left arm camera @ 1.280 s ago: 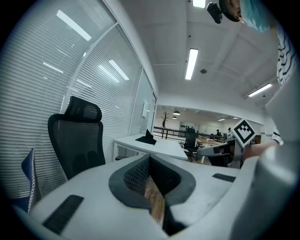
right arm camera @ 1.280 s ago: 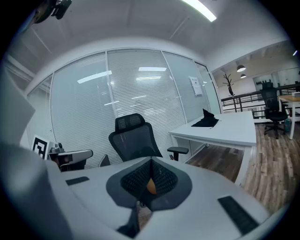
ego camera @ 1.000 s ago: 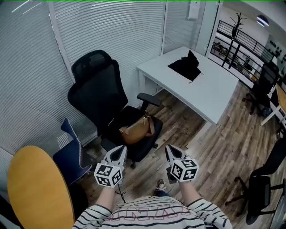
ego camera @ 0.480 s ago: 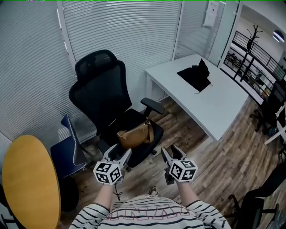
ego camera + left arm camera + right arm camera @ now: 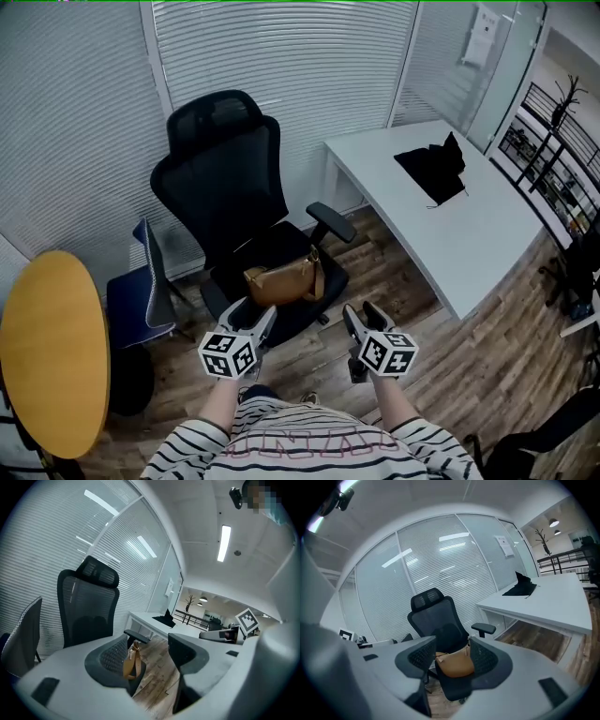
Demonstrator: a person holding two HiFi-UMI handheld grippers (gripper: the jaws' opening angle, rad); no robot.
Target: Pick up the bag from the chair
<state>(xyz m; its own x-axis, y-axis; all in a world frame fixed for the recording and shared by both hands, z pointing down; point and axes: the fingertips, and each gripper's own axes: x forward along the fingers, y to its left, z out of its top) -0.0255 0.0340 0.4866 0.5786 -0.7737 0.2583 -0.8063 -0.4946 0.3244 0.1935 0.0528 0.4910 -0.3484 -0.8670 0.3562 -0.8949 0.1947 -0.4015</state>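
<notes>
A tan leather bag with a strap lies on the seat of a black mesh office chair. In the right gripper view the bag shows between the jaws, still some way off; the left gripper view catches the bag edge-on. My left gripper hovers just in front of the seat's near edge, open and empty. My right gripper is level with it to the right, over the wooden floor, also open with nothing in it.
A white desk with a black cloth item stands to the right of the chair. A blue chair and a round yellow table are on the left. Window blinds run behind. Wooden floor lies between chair and desk.
The view has swung so the chair and desk sit further right and closer. Both grippers stay side by side in front of the seat, jaws still open.
</notes>
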